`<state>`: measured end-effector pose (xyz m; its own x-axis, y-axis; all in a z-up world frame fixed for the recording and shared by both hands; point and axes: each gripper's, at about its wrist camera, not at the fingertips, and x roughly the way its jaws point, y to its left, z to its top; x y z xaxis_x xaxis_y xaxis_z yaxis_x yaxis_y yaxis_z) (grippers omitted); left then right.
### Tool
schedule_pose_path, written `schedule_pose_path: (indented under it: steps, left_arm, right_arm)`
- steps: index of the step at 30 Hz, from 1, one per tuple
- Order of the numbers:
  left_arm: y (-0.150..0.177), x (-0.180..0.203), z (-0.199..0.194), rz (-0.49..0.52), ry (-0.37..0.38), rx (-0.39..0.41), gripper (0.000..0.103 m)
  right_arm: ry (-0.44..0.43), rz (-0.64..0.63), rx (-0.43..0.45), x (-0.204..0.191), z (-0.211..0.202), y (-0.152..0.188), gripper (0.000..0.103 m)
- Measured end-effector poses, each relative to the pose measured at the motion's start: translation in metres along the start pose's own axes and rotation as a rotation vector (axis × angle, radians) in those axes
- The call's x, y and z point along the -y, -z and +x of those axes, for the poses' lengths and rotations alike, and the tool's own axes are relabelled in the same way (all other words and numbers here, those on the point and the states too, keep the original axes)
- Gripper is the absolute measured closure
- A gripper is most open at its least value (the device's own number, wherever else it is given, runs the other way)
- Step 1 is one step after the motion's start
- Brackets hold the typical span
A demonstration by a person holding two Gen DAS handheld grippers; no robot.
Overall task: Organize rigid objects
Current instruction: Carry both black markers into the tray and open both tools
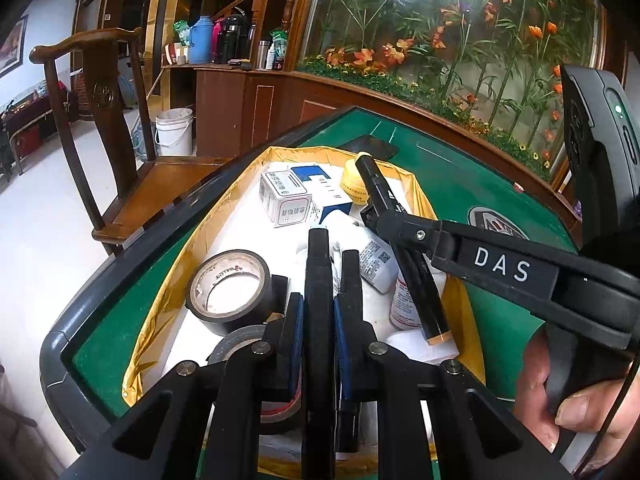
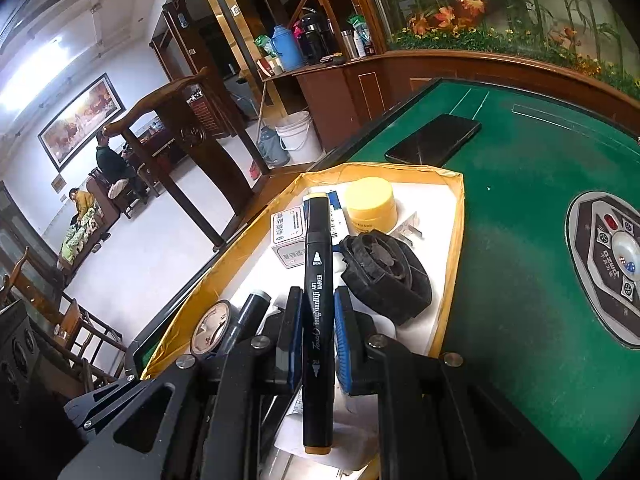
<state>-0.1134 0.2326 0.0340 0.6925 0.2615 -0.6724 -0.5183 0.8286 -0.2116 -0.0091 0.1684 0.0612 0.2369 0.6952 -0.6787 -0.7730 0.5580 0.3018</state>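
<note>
A gold-rimmed tray [image 1: 422,194] lined in white lies on the green table and holds the rigid items. My left gripper [image 1: 320,292] is shut on a black marker [image 1: 318,264] that points forward over the tray. From the right, my right gripper [image 1: 386,204] reaches in above the white bottles [image 1: 374,260], shut on a black art marker [image 1: 416,280] with a tan end. In the right wrist view, the right gripper [image 2: 319,292] clamps that art marker [image 2: 318,264] between blue pads, over the tray [image 2: 454,236]. The left gripper's marker [image 2: 250,316] shows beside it.
In the tray lie a black tape roll [image 1: 230,290], white boxes [image 1: 284,200], a yellow jar [image 2: 370,204] and a black coiled strap [image 2: 386,276]. A dark phone [image 2: 434,138] rests on the green felt [image 2: 520,240] beyond it. A wooden chair [image 1: 116,152] stands left of the table.
</note>
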Motion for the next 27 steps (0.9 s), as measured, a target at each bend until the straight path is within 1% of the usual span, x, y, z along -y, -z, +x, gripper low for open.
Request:
schedule_pose_path:
  steps: [14, 27]
  left_arm:
    - [0.0043, 0.0023, 0.0002, 0.011, -0.004, -0.005, 0.088]
    - [0.0053, 0.0027, 0.0004, 0.022, -0.015, 0.000, 0.088]
  right_arm:
    - [-0.001, -0.017, -0.001, -0.0020, -0.0005, 0.0016, 0.088]
    - [0.026, -0.042, 0.016, -0.0034, -0.0026, 0.0024, 0.088]
